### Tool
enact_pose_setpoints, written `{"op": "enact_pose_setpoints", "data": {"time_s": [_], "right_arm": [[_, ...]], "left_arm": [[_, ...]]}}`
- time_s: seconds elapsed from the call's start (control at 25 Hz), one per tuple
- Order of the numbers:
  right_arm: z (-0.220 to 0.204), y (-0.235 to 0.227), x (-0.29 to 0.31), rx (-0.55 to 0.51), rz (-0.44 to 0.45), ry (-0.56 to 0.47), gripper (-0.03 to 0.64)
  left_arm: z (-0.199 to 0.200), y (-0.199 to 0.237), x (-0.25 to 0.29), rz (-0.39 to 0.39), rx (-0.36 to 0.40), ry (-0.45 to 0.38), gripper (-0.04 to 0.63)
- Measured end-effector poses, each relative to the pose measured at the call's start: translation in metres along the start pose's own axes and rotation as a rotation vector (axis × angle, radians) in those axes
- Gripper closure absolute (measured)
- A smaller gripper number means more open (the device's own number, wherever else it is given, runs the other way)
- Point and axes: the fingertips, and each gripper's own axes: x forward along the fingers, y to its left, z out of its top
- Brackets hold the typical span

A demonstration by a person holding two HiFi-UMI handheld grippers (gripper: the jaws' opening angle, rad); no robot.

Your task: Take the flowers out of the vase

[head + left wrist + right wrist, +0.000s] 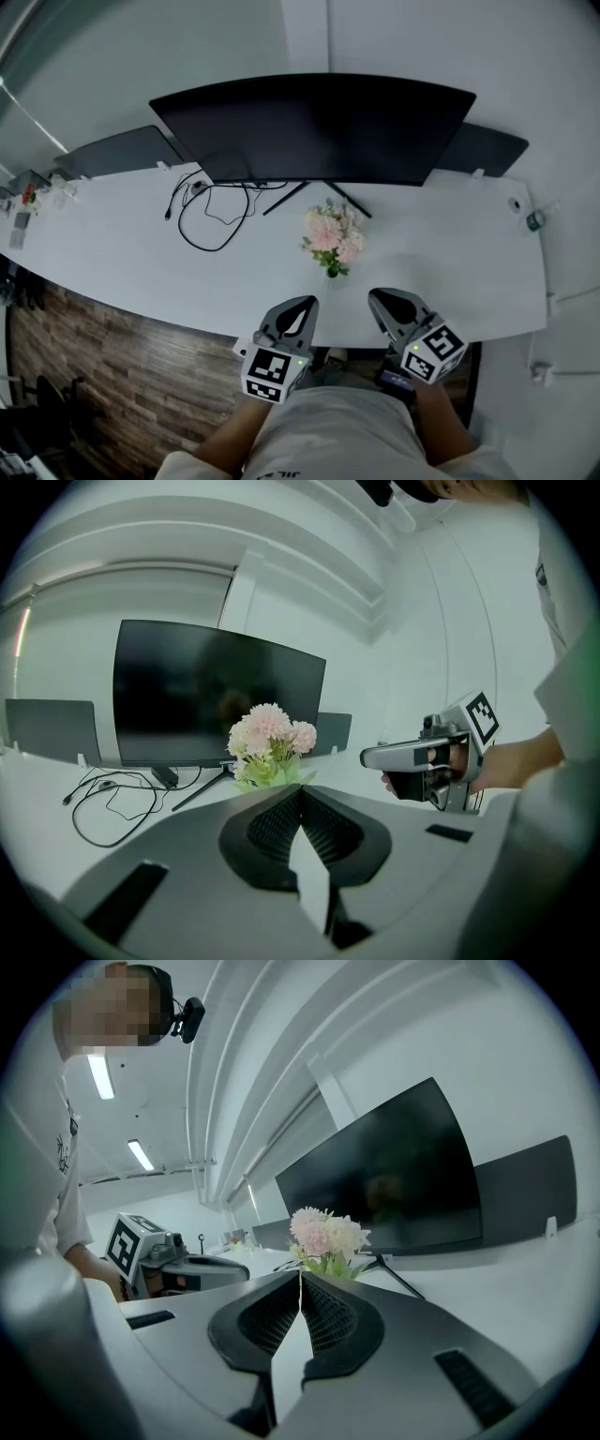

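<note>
A bunch of pale pink flowers (333,234) with green leaves stands upright on the white desk (112,253), in front of the monitor; its vase (332,272) is barely visible under the leaves. My left gripper (307,302) and right gripper (375,296) hover side by side over the desk's near edge, short of the flowers, both shut with nothing between the jaws. In the left gripper view the flowers (270,742) rise just beyond the closed tips (300,787), with the right gripper (431,757) off to the right. The right gripper view shows the flowers (328,1237) past its shut tips (300,1273).
A wide black curved monitor (314,127) on a splayed stand fills the back of the desk. A loose black cable (211,211) loops left of the stand. Dark panels (117,150) line the desk's far edge. Wooden floor (103,366) shows at the lower left.
</note>
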Motion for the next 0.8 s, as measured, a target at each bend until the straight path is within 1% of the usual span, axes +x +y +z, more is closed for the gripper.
{"op": "enact_pose_setpoints", "data": {"time_s": [0.16, 0.28, 0.6, 0.8], "right_arm": [[-0.004, 0.000, 0.008, 0.012, 0.004, 0.017, 0.584], [-0.006, -0.003, 0.012, 0.025, -0.017, 0.018, 0.584], [-0.007, -0.003, 0.017, 0.060, -0.069, 0.015, 0.584], [-0.014, -0.004, 0.023, 0.068, -0.094, 0.037, 0.584]], "left_arm": [[-0.002, 0.006, -0.002, 0.004, -0.002, 0.008, 0.592], [-0.005, 0.011, -0.002, -0.006, -0.001, 0.022, 0.592], [-0.006, 0.022, 0.002, -0.054, 0.015, 0.044, 0.592], [-0.010, 0.029, 0.008, -0.076, 0.011, 0.063, 0.592]]}}
